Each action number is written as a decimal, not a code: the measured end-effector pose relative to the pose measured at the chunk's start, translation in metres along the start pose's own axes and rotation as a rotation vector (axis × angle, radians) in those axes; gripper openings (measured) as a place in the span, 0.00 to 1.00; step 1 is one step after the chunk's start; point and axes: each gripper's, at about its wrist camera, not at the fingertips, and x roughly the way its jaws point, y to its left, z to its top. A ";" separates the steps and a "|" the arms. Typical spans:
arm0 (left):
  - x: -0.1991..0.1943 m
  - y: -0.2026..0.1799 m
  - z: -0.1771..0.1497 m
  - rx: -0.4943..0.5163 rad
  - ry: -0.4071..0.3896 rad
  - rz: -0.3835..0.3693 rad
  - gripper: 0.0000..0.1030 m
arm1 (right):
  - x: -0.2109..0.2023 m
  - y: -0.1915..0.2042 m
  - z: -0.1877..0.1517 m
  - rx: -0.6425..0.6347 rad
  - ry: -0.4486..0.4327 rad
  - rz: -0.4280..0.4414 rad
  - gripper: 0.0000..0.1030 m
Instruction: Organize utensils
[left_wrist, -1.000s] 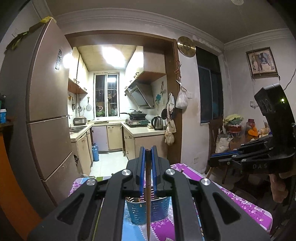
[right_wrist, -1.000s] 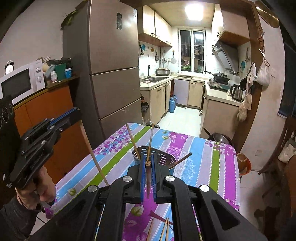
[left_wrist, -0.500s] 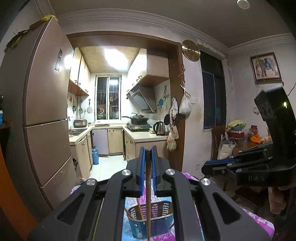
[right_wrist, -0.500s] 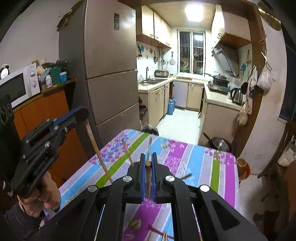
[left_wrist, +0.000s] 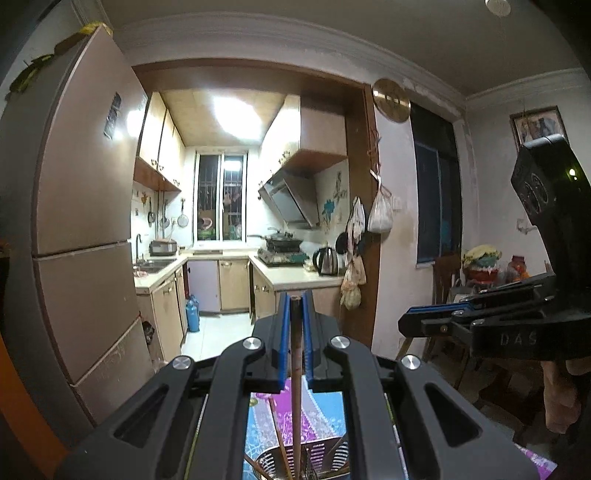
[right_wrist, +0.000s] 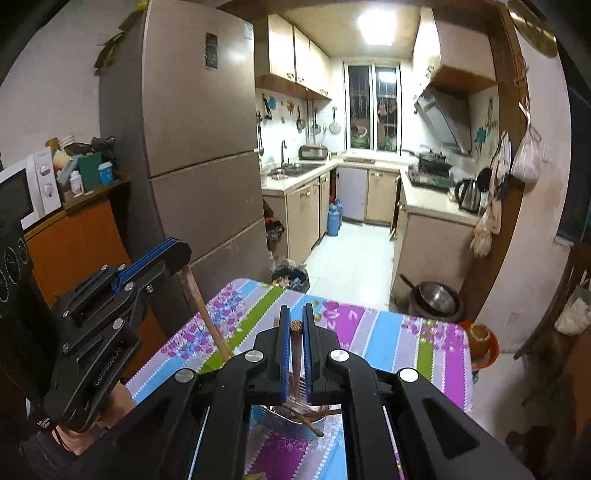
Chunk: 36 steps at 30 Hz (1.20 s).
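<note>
The left gripper (left_wrist: 295, 295), black with blue-lined fingers, is clamping a thin brown wooden chopstick (left_wrist: 295, 369) between its closed fingers, and the stick is hanging down from the pads towards the perforated metal utensil basket (left_wrist: 314, 461) below. The right gripper (right_wrist: 294, 325), of the same black and blue build, is gripping a second wooden chopstick with a patterned end (right_wrist: 294, 326); its fingers are pressing together on the stick, which is pointing down towards the basket (right_wrist: 288, 415) where other brown chopsticks are leaning in a loose cluster. The basket is standing on the worktop (right_wrist: 406, 339), which is wearing a striped floral cloth in purple, blue and green. In the right wrist view the left gripper (right_wrist: 177, 258) is showing at the left edge, its chopstick (right_wrist: 207, 314) slanting down over the cloth, with the person's hand (right_wrist: 81, 439) holding the tool from below. Beyond the worktop a tall brown refrigerator (right_wrist: 192, 110) is standing beside the lit kitchen doorway.
</note>
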 end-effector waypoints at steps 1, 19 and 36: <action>0.004 0.000 -0.004 0.000 0.011 0.000 0.05 | 0.007 -0.003 -0.004 0.003 0.013 0.000 0.07; 0.043 0.020 -0.029 -0.023 0.058 0.035 0.05 | 0.041 -0.008 -0.026 0.012 0.079 0.011 0.07; -0.042 0.020 0.008 0.018 -0.040 0.041 0.59 | -0.061 0.018 -0.022 -0.062 -0.135 0.000 0.35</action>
